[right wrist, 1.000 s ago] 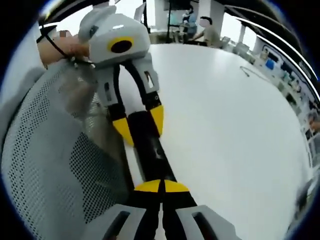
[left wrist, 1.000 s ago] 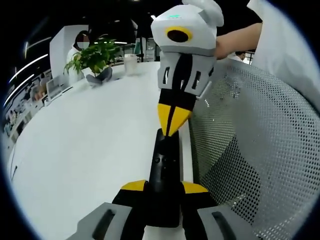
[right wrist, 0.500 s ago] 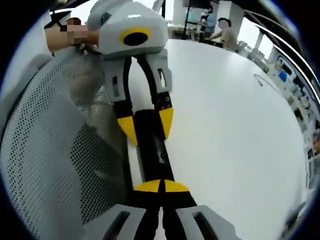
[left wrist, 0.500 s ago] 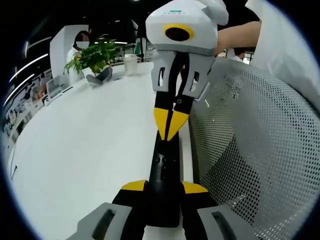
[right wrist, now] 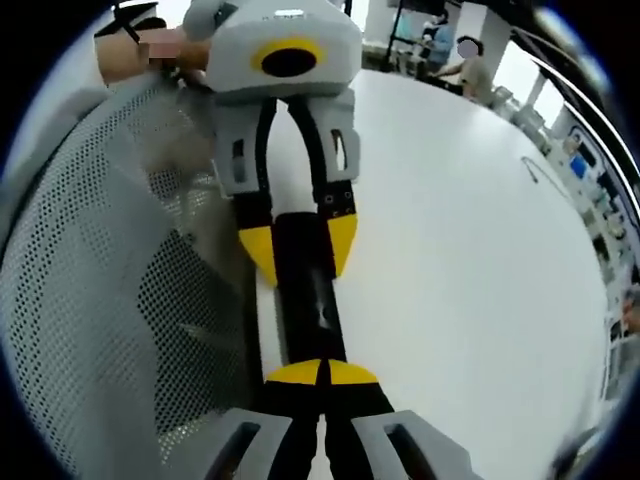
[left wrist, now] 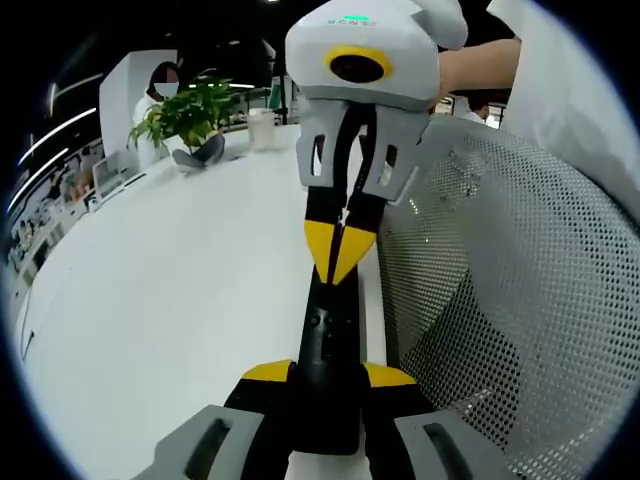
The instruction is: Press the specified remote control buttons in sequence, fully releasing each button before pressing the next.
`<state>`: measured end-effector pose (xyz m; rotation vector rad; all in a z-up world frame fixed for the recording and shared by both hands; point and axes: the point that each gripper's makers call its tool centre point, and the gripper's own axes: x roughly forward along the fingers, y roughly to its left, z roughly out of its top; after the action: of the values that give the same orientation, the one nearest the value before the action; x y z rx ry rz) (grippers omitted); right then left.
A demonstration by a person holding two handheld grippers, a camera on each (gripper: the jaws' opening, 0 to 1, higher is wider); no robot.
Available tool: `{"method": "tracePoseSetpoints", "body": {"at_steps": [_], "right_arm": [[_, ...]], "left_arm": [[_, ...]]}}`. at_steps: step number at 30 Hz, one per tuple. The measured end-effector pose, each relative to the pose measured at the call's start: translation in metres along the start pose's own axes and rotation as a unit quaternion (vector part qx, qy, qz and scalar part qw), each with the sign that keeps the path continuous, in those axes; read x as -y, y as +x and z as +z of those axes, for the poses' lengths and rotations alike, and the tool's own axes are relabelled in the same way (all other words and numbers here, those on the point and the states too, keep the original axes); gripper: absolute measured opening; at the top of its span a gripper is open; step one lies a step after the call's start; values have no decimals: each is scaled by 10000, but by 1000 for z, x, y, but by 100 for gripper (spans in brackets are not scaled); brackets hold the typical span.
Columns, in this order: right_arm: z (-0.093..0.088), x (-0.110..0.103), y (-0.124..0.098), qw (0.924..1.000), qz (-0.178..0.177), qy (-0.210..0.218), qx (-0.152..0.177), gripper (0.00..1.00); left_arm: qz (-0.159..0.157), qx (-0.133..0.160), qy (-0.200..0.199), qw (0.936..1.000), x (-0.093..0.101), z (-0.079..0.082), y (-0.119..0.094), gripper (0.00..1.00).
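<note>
Between left gripper (left wrist: 330, 375) jaws, clamped: black remote (left wrist: 328, 340), near end hidden, buttons hard to read. Right gripper (left wrist: 340, 262) tips pinched together, on remote's far end. White table (left wrist: 180, 300) under; mesh chair back (left wrist: 500, 300) crowds one side; plant (left wrist: 190, 115) far off.

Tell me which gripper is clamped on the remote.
The left gripper: its fingers flank the black remote. The right gripper is shut, tips together above the remote's top face.
</note>
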<state>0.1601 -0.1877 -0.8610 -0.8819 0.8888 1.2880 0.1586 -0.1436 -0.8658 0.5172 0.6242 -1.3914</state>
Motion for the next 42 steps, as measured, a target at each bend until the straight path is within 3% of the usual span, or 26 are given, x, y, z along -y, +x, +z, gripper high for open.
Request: {"method": "tracePoseSetpoints", "body": {"at_steps": [3,9,12,17,21,33,42], "right_arm": [[0,1,0,9999,-27,79,79,0],[1,2,-2,9947,-275,660,737,0],[1,1,-4,9912,-252,930,911,0],[10,0,-4,9922,-187,739,982,0],[8,0,2,9964,-107,484,691,0],[9,-3,2,9987,128,52,493,0],[9,-4,4,9996,193,-178,107,0]], "left_arm": [[3,4,-6,10000,0,0,0,25],[5,5,-2,10000,0,0,0,25],[5,9,-9,10000,0,0,0,25],[2,22,-29,10000,0,0,0,25],[13,2,0,10000,0,0,0,25],[10,9,-4,10000,0,0,0,25],[11,-5,27,10000,1,0,0,25]]}}
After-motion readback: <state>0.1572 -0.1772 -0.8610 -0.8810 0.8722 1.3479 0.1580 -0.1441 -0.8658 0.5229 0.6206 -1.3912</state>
